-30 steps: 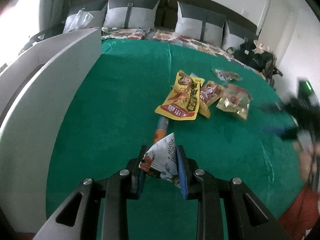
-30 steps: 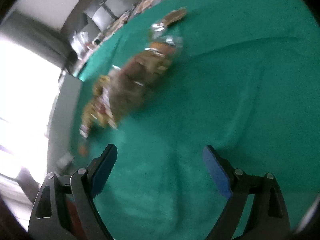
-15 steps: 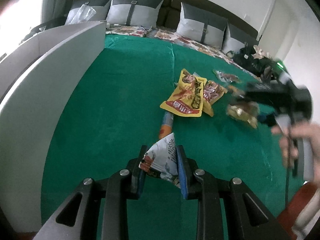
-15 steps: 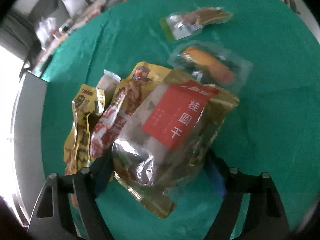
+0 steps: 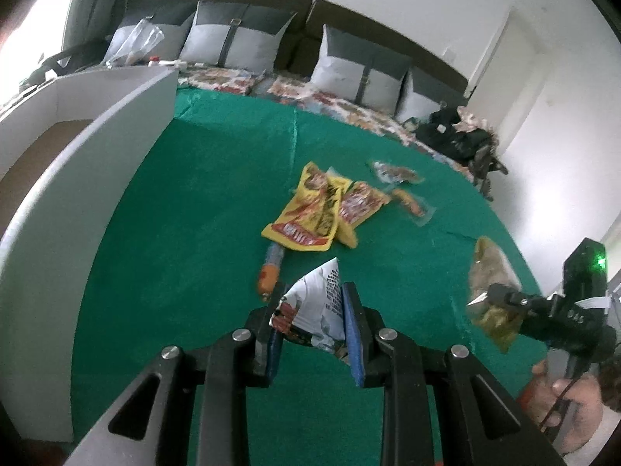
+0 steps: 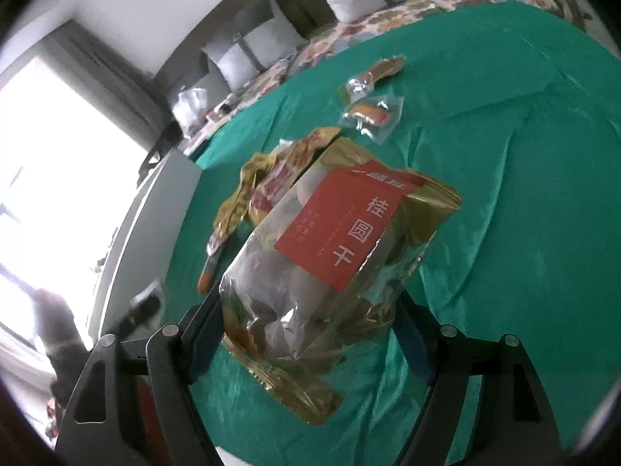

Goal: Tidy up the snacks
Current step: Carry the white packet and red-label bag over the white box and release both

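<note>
My left gripper [image 5: 312, 334] is shut on a white printed snack packet [image 5: 316, 310], held above the green cloth [image 5: 186, 213]. My right gripper [image 6: 306, 334] is shut on a clear and gold bag with a red label [image 6: 333, 256], lifted off the cloth; it also shows in the left wrist view [image 5: 491, 291]. On the cloth lie yellow snack bags [image 5: 310, 213], a red packet [image 5: 361, 206], an orange tube [image 5: 269, 270] and two clear packets [image 5: 396, 173] [image 5: 413, 206]. A white box [image 5: 77, 178] stands at the left.
A sofa with grey cushions [image 5: 240, 39] runs along the back, with a patterned throw. A dark bag [image 5: 462, 139] lies at the back right. The person's hand [image 5: 562, 400] holds the right gripper at lower right.
My right gripper came in over the pile, closed on the red-label bag and lifted it back to the right. My left gripper has stayed shut on the white packet.
</note>
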A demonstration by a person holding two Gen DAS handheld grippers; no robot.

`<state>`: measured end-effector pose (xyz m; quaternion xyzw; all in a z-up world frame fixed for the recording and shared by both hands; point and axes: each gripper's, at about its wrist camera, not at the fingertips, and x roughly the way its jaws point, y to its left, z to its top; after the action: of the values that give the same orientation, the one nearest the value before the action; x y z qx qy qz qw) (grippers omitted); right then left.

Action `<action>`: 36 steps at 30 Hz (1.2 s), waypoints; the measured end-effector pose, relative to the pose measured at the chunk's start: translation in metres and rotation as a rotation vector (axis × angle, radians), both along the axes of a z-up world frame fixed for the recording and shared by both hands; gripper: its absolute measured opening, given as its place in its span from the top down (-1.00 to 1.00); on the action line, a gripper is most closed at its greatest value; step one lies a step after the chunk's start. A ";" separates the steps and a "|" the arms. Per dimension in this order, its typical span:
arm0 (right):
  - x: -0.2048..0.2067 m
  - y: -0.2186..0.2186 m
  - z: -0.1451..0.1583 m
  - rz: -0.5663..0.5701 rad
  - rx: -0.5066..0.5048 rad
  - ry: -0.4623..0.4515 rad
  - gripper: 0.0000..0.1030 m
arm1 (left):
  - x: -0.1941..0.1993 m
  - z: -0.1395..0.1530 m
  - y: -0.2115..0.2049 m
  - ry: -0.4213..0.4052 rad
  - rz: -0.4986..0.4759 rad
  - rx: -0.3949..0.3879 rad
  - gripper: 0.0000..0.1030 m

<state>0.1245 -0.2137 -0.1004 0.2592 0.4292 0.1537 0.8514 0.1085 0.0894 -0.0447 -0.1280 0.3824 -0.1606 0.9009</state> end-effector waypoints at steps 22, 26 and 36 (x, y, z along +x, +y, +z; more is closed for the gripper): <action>-0.035 0.079 0.069 0.239 -0.113 -0.219 -0.56 | -0.065 0.082 0.098 -0.134 0.121 -0.154 0.48; -0.034 0.119 0.079 0.334 -0.109 -0.223 -0.56 | -0.077 0.108 0.150 -0.192 0.217 -0.184 0.48; -0.005 0.295 0.149 0.654 -0.139 -0.328 -0.57 | -0.082 0.121 0.296 -0.177 0.526 -0.096 0.48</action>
<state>0.1198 0.0808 0.0481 0.0219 0.3566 0.4278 0.8303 0.0268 0.3854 0.0766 -0.2508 0.2480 0.0502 0.9344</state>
